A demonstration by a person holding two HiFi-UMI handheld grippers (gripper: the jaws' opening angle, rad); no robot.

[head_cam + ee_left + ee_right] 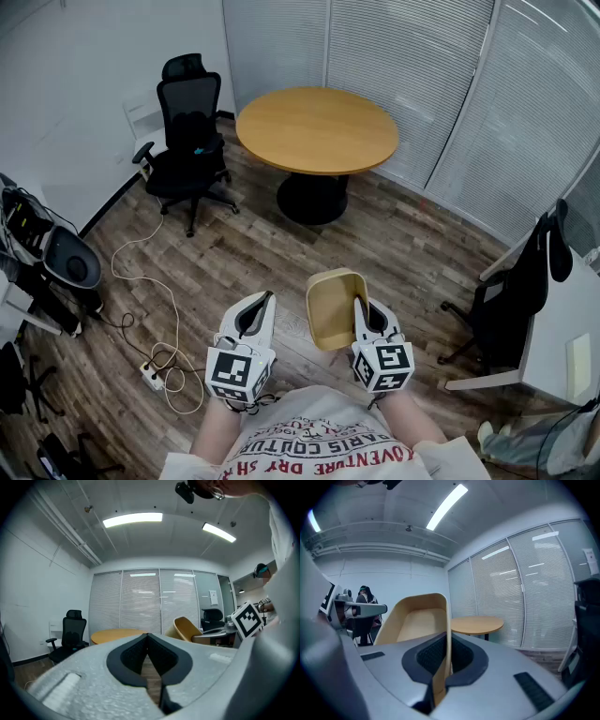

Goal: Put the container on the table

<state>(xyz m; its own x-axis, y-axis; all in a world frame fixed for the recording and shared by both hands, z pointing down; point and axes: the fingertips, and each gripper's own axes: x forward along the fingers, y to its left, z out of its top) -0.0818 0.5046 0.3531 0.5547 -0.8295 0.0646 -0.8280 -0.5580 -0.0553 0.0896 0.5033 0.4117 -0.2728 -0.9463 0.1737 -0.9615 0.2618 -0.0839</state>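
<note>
A tan, open-topped container (pixel 333 307) hangs tilted over the wooden floor, close to my body. My right gripper (pixel 359 302) is shut on its side wall; in the right gripper view that thin wall (pixel 419 620) stands pinched between the dark pads of the right gripper (pixel 447 641). My left gripper (pixel 267 298) is held level beside it, apart from the container, shut with nothing in it. In the left gripper view the left gripper (pixel 148 637) has its pads meeting, with the container (pixel 187 627) off to the right. The round wooden table (pixel 317 129) stands several steps ahead, its top bare.
A black office chair (pixel 190 131) stands left of the table. A white cable and power strip (pixel 155 375) lie on the floor at the left. Another black chair (pixel 520 281) and a white desk (pixel 572 347) are at the right. Blinds line the far walls.
</note>
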